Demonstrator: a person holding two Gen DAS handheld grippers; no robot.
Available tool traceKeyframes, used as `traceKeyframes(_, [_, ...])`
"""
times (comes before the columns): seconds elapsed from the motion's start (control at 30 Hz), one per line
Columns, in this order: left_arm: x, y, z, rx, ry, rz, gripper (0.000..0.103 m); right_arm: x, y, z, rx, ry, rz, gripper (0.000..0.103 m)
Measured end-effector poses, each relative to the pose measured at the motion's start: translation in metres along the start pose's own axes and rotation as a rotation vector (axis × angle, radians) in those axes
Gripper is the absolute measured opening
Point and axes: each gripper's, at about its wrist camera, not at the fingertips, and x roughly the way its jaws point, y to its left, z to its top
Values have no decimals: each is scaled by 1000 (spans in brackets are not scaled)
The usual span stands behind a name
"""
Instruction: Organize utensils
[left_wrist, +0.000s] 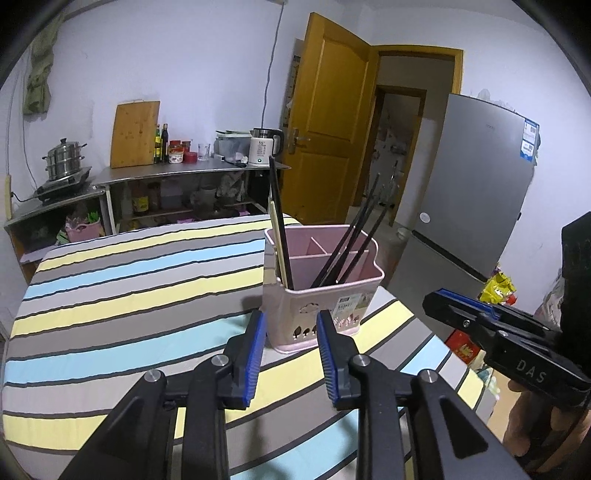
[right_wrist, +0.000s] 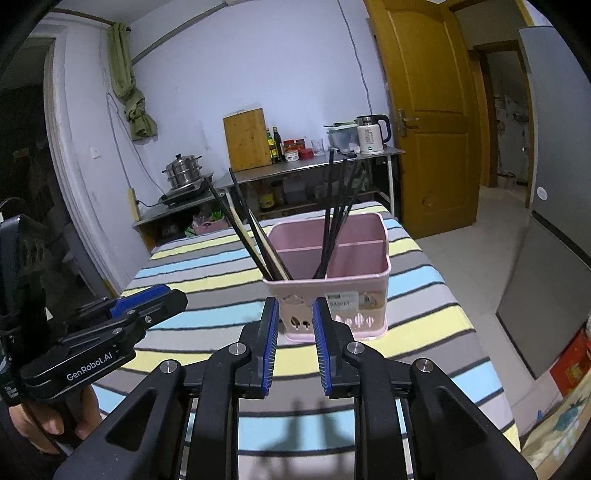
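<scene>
Pink holder (left_wrist: 321, 291) just ahead of left gripper (left_wrist: 291, 325) and right gripper (right_wrist: 294, 314) — chopsticks (left_wrist: 343, 247) already standing inside, two bunches. Both claws parted, empty. Striped table (left_wrist: 129, 295) around claws bare; judged near done — nothing visible left.

Striped table (left_wrist: 122, 295) bare left of pink holder (left_wrist: 321, 314), free to pass. Holder stands just ahead of both grippers. Black chopsticks (right_wrist: 336, 214) lean out above its rim, blocking straight-down entry; rear compartment open.
</scene>
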Motion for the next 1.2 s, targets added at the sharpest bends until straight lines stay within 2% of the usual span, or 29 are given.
traceKeyframes(0.37, [-5, -2, -19, 3, -15, -10, 28, -6, -3, -18, 6, 2, -23, 20])
traceKeyframes(1.2, [-8, -1, -25, 1, -37, -5, 28, -5, 2, -21, -10, -1, -30, 20])
